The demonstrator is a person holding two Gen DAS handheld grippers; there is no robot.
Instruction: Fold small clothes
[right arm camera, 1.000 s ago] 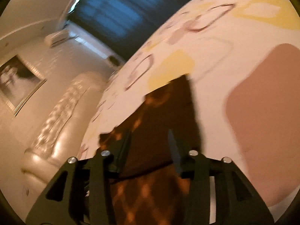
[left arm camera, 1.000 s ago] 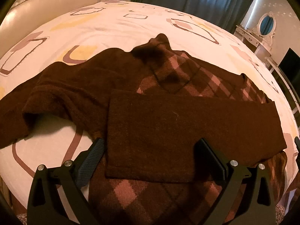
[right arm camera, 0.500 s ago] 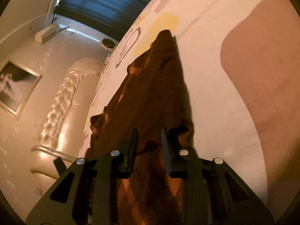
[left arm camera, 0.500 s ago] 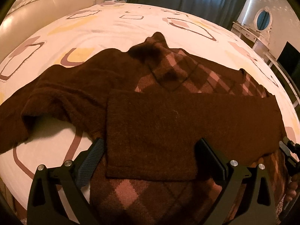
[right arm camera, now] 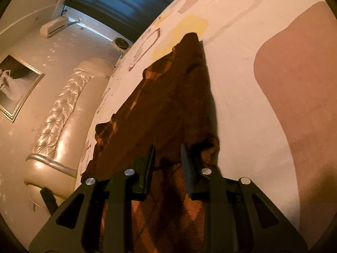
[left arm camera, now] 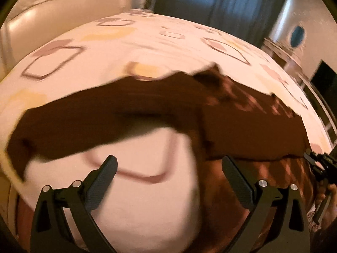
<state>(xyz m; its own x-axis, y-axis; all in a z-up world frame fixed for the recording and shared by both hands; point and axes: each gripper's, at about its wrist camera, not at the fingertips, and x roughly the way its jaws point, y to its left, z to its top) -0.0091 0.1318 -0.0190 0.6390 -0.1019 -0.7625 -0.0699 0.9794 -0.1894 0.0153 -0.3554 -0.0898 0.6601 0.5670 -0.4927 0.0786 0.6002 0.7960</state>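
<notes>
Bed (left arm camera: 147,48) with patterned sheet carries brown argyle sweater (left arm camera: 242,126), spread flat, one sleeve (left arm camera: 84,124) out left. Left gripper (left arm camera: 168,168) gapes wide over bare sheet, empty. Right gripper (right arm camera: 167,158) narrow, pinching sweater's bunched near-right edge.

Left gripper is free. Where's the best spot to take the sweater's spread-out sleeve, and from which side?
Probably the cuff end of the sleeve on the brown sweater. It lies flat on the bedsheet, stretched out to the left with bare sheet around its tip. Bring the open left gripper in low from the near-left, one finger sliding under the edge, then carry it across the body.
</notes>
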